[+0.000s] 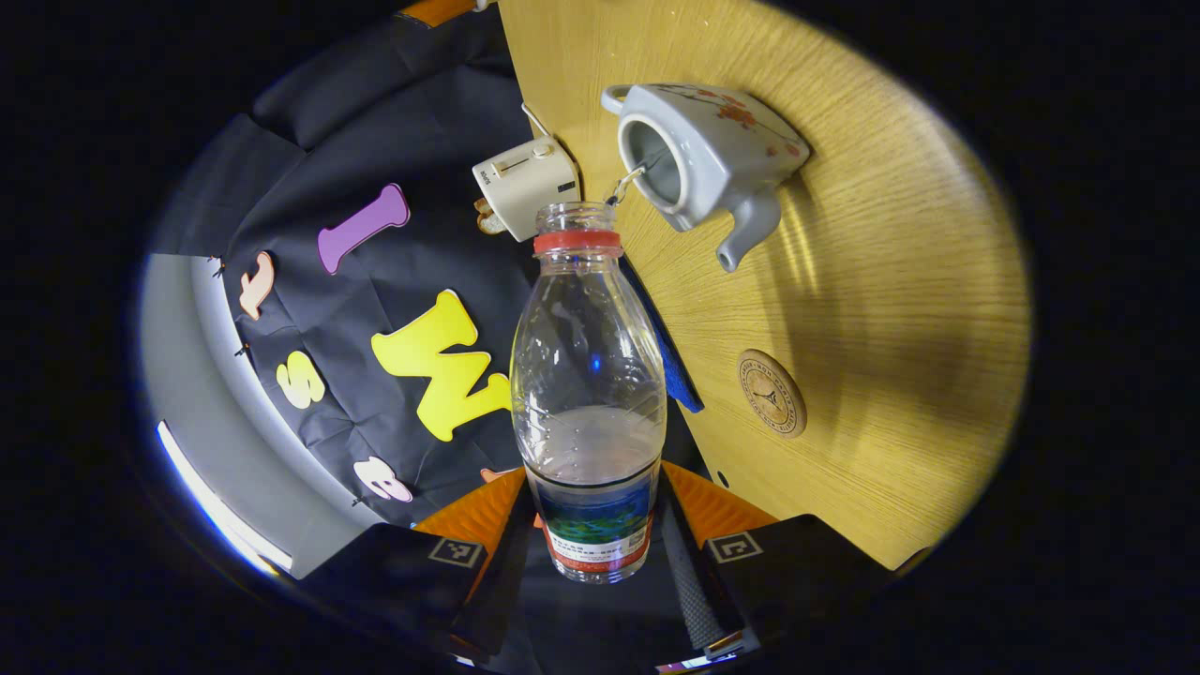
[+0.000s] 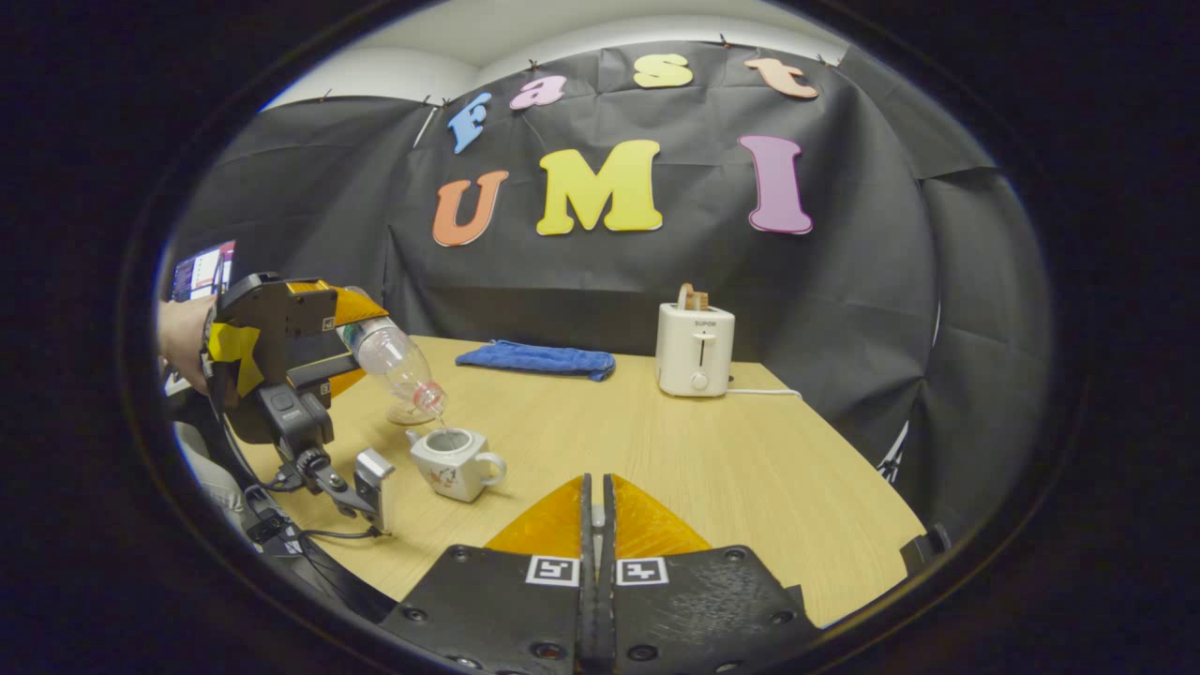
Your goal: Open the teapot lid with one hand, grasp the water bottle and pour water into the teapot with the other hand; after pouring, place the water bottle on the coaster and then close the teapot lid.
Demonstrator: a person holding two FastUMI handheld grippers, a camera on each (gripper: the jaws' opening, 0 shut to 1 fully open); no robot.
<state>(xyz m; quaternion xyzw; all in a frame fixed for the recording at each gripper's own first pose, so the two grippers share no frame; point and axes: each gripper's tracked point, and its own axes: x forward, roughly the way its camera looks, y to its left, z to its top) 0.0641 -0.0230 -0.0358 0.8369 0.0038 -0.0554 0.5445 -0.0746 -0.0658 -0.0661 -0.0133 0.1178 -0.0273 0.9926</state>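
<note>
Pouring from the water bottle, pinched in the left gripper, the teapot could be missed; right gripper jaws pressed together.

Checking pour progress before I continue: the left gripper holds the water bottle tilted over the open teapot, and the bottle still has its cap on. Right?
Not quite. The water bottle has no cap; its neck is open, as the left gripper view shows, and the right gripper view shows water running into the teapot. The rest holds: the left gripper holds it tilted over the open teapot.

Toaster right of towel, on table.
</note>
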